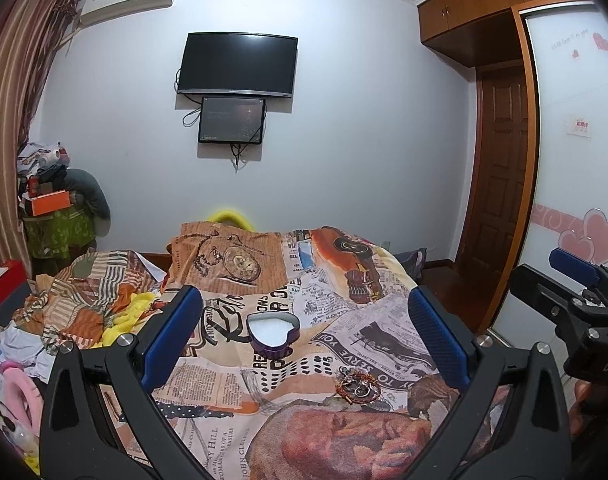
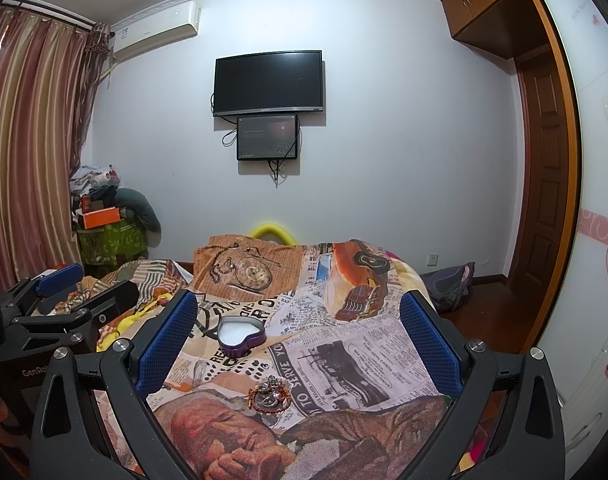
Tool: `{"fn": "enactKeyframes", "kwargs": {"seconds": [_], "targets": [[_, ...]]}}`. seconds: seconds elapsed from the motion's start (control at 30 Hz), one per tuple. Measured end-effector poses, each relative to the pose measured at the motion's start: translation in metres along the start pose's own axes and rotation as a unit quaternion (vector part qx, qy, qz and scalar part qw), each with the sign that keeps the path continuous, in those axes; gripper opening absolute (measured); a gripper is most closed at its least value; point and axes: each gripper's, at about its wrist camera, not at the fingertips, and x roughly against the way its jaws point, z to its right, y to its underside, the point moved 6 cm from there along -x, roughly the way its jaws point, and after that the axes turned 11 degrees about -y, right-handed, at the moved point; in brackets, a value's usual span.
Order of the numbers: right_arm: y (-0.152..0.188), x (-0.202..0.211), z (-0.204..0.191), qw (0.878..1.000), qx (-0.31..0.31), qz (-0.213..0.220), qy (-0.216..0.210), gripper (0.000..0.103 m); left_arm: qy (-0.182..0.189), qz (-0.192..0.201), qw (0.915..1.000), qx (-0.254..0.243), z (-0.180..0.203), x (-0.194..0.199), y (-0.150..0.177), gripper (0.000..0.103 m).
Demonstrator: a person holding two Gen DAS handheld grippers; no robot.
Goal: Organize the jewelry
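Here, both tongs [image 1: 304,334] [image 2: 298,340] wide open and empty; heart-shaped tin [image 1: 273,333], lidless, white-lined, apart from jewelry pile [image 1: 358,385].

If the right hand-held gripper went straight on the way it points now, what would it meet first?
Probably the bedspread itself. The right hand-held gripper, open and empty, aims over the bed; the heart-shaped box lies left of centre, and the jewelry pile sits below the line. Depth is unclear.

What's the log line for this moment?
left gripper: open, empty | right gripper: open, empty | heart-shaped box: open on bedspread | jewelry pile: nearer, apart from box, untouched
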Motion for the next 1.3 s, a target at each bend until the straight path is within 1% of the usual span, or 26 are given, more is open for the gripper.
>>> {"fn": "enactKeyframes", "kwargs": {"seconds": [1.0,1.3], "targets": [[0.003,-0.003,0.003,1.000,-0.003,-0.003,0.001,0.101,0.001,-0.007,1.0000,-0.002,0.004,-0.008,0.002,0.103],[0.006,-0.009,0.004,1.000,-0.006,-0.011,0.001,0.101,0.002,-0.012,0.9999,-0.001,0.003,-0.014,0.003,0.103]]}}
